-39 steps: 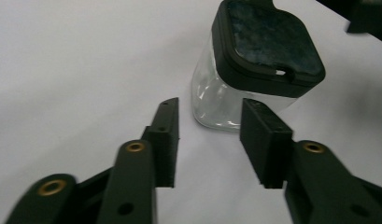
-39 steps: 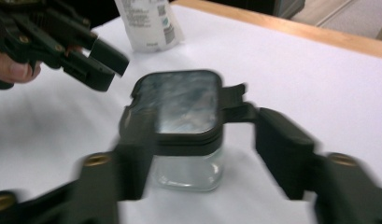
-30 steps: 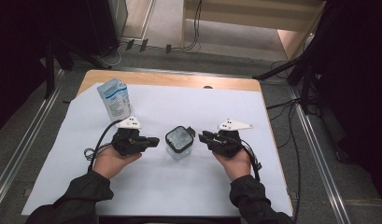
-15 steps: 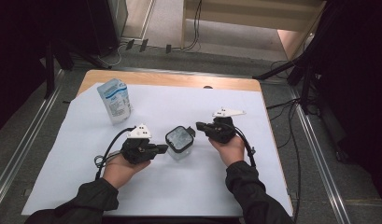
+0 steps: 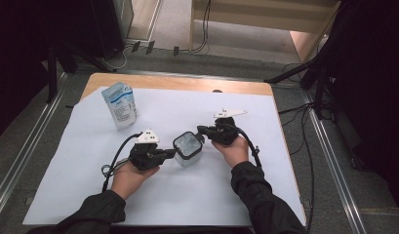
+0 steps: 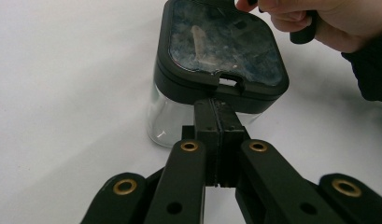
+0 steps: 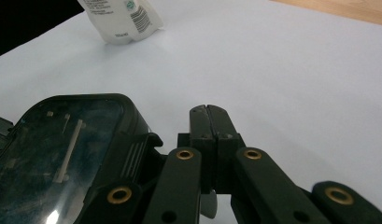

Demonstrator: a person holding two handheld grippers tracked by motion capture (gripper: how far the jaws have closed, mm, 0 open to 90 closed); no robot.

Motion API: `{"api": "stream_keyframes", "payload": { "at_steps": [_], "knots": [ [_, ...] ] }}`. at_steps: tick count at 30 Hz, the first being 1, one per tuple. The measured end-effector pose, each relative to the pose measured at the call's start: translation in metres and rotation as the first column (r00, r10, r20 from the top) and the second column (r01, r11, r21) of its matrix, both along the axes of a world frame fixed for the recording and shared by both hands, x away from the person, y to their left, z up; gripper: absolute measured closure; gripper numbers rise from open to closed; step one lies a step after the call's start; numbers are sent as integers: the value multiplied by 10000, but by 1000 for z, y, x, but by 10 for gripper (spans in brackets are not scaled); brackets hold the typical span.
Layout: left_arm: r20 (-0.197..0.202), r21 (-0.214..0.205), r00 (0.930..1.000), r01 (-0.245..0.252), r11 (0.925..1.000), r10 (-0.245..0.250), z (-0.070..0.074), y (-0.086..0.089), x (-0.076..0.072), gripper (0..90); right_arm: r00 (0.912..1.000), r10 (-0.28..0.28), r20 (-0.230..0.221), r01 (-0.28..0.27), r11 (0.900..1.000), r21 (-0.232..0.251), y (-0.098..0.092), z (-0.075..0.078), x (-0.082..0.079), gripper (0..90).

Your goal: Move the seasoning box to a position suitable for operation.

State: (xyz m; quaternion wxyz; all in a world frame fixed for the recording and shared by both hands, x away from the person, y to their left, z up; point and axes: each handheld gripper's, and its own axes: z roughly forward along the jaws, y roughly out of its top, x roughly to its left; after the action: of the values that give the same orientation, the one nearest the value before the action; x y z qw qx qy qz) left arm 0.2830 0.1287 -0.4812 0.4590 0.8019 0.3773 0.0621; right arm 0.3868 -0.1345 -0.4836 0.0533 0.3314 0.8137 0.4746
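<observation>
A clear glass jar (image 5: 189, 157) with a black-framed lid (image 6: 221, 44) stands on the white sheet (image 5: 197, 195) between my two hands. My left gripper (image 5: 171, 153) is shut with nothing between its jaws. Its tips (image 6: 219, 105) rest against the jar's near side, just under the small tab on the lid's rim. My right gripper (image 5: 202, 130) is also shut and empty. It lies at the jar's far right corner, its tips (image 7: 208, 112) beside the lid (image 7: 62, 140) and its ribbed latch (image 7: 132, 149).
A white and blue pouch (image 5: 120, 105) stands upright at the sheet's far left, also in the right gripper view (image 7: 118, 18). Bare wooden tabletop (image 5: 187, 83) shows along the far edge. Cables trail from both grippers toward the sheet's sides.
Both hands have come in toward the jar. The right gripper moved left and farther away to the jar's far right corner, and the left gripper moved right up to the jar's near side.
</observation>
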Motion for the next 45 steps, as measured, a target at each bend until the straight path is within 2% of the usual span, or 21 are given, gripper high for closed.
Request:
{"api": "stream_keyframes", "payload": {
  "at_steps": [9, 12, 14, 17, 22, 24, 31, 41, 45],
  "knots": [
    [15, -1, 10000, -44, 10000, 44, 0, 0, 3, 900, 10000, -80, -29, 80, 9999, -91, -2, 1, -2, 900],
    [1, -44, 10000, -27, 10000, 27, 0, -1, 5, 900, 9999, 78, -99, -78, 10000, -48, -2, 2, -5, 900],
    [-22, -35, 10000, 11, 10000, -11, 1, -1, 7, 900, 10000, -31, 27, 32, 9996, -273, 0, 2, -8, 900],
    [-4, 30, 10000, 18, 10000, -18, 1, -2, 10, 900, 9998, -178, -96, 176, 9996, -224, -3, 2, -11, 900],
    [-100, -204, 9999, -16, 9998, 14, 0, -2, 15, 900, 9995, -308, -84, 305, 9992, -276, -8, 2, -14, 900],
    [-37, -50, 10000, 45, 10000, -45, 1, -3, 17, 900, 9992, -384, -84, 381, 9990, -251, -10, 2, -16, 900],
    [-153, -160, 9995, 282, 9995, -284, 0, -3, 23, 900, 9985, -532, -125, 530, 9984, -221, -15, 2, -21, 900],
    [-136, -74, 9983, 568, 9984, -569, 0, -2, 29, 899, 9969, -734, -293, 732, 9973, -90, -19, 2, -26, 900],
    [-146, -185, 9979, 631, 9978, -634, -1, -1, 31, 898, 9969, -754, -243, 752, 9971, -82, -20, 2, -27, 900]
  ]
}}
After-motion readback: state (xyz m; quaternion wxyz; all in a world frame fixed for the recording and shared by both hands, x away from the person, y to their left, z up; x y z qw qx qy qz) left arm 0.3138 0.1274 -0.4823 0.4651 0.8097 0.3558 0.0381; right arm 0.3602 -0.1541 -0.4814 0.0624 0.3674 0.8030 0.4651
